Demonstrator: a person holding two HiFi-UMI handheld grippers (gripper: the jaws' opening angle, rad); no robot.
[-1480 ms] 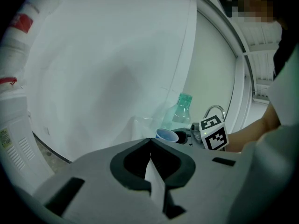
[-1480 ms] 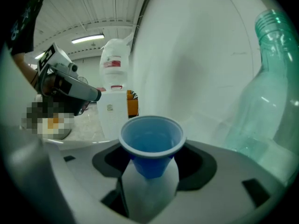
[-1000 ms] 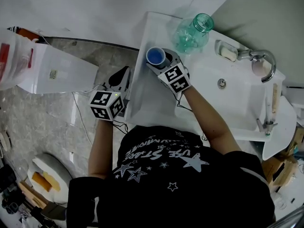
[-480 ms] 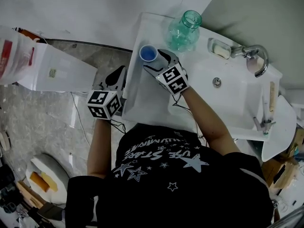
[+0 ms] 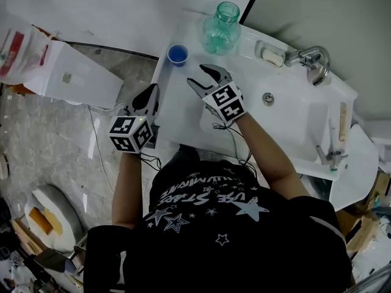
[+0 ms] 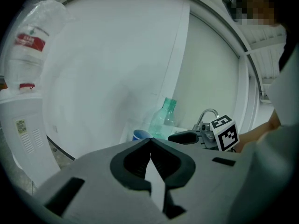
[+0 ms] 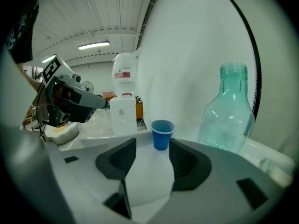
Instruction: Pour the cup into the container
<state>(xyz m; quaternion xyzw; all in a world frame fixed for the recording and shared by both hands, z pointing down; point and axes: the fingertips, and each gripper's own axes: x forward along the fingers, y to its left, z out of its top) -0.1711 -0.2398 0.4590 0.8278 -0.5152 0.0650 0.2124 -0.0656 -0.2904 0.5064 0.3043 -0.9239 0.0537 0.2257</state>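
A: What could go wrong from here?

B: Mostly the blue cup (image 5: pixel 178 54). It stands upright on the white counter (image 5: pixel 177 112), close to the counter's edge at its 9 o'clock, and it looks light. The right gripper (image 5: pixel 197 75) has its jaws partway apart and closing, with nothing between them. If it went forward like that, I'd expect a fingertip to strike the cup's wall rather than straddle it. The cup could then tip or slide off that edge.

A: And if it does get hold of it?

B: Then the green bottle (image 5: pixel 220 29) is the worry. Its mouth is narrow, so a hasty tilt would likely spill down its shoulder onto the counter. A hard squeeze could also buckle the cup. Whether the cup has anything in it I cannot tell.

A: Where is the cup from the gripper?

B: In the head view it is at about 11 o'clock of the right gripper, near but clearly apart. In the right gripper view it sits straight ahead, beyond the fingertips. The bottle stands near the cup, at its 2 o'clock.

A: The other hand?

B: The left gripper (image 5: pixel 153 90) hangs at the counter's edge, at 8 o'clock of the right one, jaws pressed together and empty
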